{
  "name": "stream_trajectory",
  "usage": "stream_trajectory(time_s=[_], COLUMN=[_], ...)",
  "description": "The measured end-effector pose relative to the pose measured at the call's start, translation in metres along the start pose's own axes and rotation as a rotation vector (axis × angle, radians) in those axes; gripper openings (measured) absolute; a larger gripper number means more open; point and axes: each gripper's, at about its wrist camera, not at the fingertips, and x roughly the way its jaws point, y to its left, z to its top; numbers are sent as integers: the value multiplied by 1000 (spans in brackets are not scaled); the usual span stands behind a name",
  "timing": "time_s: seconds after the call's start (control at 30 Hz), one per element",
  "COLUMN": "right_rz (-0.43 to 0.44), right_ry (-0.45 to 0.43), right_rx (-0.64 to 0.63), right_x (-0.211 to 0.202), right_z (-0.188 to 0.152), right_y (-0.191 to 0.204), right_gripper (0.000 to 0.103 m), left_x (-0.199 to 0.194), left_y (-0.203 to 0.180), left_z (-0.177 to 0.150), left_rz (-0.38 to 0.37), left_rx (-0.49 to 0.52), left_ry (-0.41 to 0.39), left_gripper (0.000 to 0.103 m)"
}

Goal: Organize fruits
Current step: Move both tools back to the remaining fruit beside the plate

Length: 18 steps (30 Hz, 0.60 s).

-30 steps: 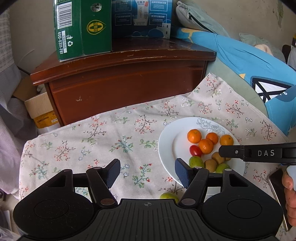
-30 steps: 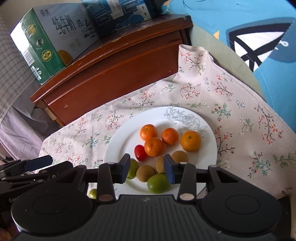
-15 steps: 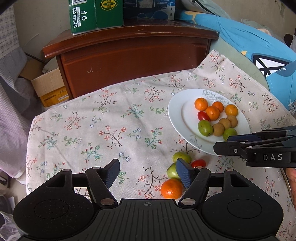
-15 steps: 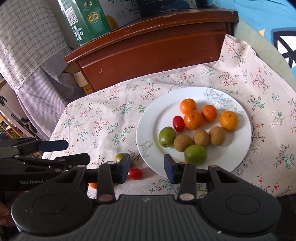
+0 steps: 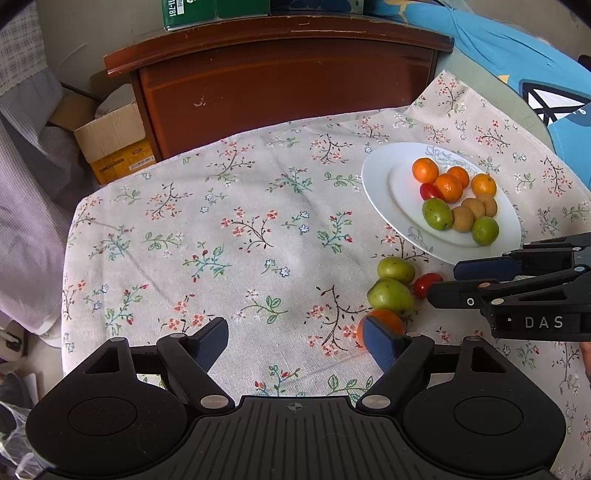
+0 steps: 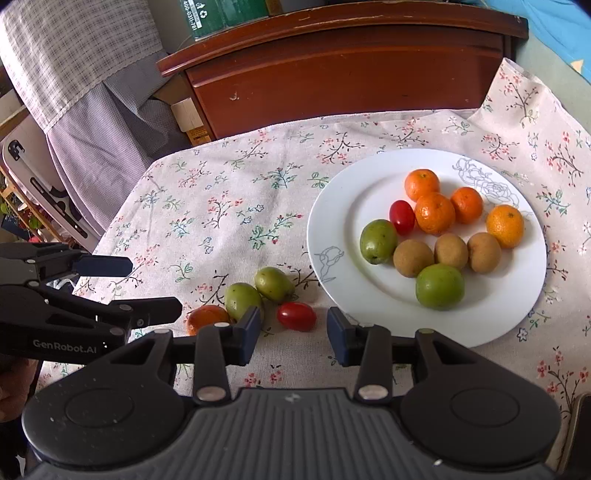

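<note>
On white plate [image 6: 332, 229]: ten fruits [image 6: 434, 213] (four oranges).

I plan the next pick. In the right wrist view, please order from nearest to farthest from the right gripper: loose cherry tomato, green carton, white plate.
1. Loose cherry tomato, just ahead on the cloth.
2. White plate, ahead right.
3. Green carton, on the wooden cabinet at the back.

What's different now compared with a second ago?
Both tongs have pulled back from the plate and dipped toward the loose fruit on the cloth. The left tongs have just been opening, nothing between them; the right tongs, open and empty, now frame the small tomato. No fruit has moved.
</note>
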Motion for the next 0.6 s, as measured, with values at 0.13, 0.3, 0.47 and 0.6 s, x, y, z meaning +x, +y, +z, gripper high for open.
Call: stream_trajectory(time_s=[0.13,0.3,0.47,0.6], right_rz=[-18,-25,-35,-40], right_ry=[-4,7,-2,12], right_rx=[-27,-46,-65,-80], right_x=[5,11,14,17], right_z=[0,-1,-1,-2], right_y=[3,5,7,8], right_gripper=[41,41,40,29], left_x=[-2,1,4,5], left_y=[0,-5,-10,-13], left_z=[-1,-3,-5,-6], left_rz=[-26,-53,-75,-109], left_rx=[8,35,55,64], left_ry=[-4,14,29,32], left_gripper=[82,82,82,82])
